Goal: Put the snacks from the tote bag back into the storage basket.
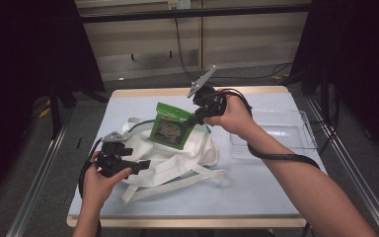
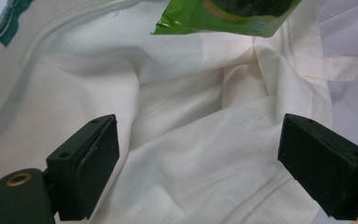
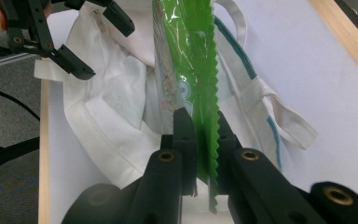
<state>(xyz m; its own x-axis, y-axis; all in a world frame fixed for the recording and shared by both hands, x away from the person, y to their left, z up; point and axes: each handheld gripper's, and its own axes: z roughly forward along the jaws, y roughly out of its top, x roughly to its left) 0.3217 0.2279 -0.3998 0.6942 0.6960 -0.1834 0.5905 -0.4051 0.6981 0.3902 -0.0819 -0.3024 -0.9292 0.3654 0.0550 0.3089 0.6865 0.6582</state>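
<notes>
One green snack packet [image 1: 170, 127] is pinched by its serrated edge in the right hand-held gripper [image 1: 195, 118], above a white cloth bag [image 1: 177, 158]; the left hand-held gripper [image 1: 140, 165], jaws spread, is set at the bag's mouth on a pale tabletop [image 1: 256, 182] in a dim room

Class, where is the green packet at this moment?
In the high view the green packet hangs mid-table above the white bag, pinched by its top edge in the right claw; the clear tray lies to its right.
</notes>
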